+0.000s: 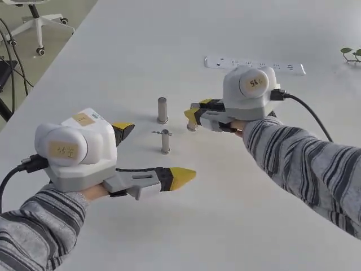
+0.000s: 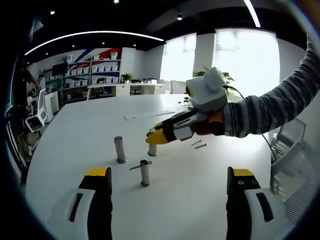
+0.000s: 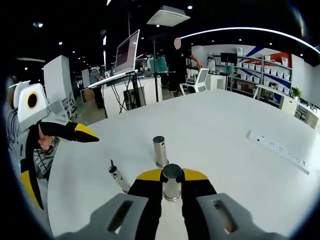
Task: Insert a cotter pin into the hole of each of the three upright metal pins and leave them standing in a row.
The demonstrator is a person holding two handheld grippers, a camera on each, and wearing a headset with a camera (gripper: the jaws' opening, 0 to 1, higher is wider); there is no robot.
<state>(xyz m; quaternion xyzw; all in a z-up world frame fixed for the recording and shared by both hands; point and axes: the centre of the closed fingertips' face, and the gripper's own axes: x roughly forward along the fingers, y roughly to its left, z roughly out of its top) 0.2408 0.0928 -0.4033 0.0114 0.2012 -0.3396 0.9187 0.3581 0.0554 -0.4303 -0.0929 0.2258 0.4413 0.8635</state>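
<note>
At a white tabletop (image 1: 237, 214), you are clamping the right tool (image 3: 171, 176) on the third upright metal pin (image 1: 193, 126), its yellow-tipped jaws pressing in on either side of the shaft. The left tool (image 2: 170, 175) is hanging wide open and empty nearer you. Just beside the held pin, the middle pin (image 1: 165, 141) is already carrying a cotter pin (image 1: 156, 132) through its hole, and the far pin (image 1: 162, 110) is standing with no cotter showing. Two loose cotter pins (image 2: 198, 144) are lying on the tabletop near the right tool. The step in hand looks to be steadying this pin for its cotter. You are best served keeping the grip low and square, so the hole is staying clear and facing the left tool. From there you should be pinching a loose cotter near its head and feeding it in level, without nudging the neighbours out of their row.
</note>
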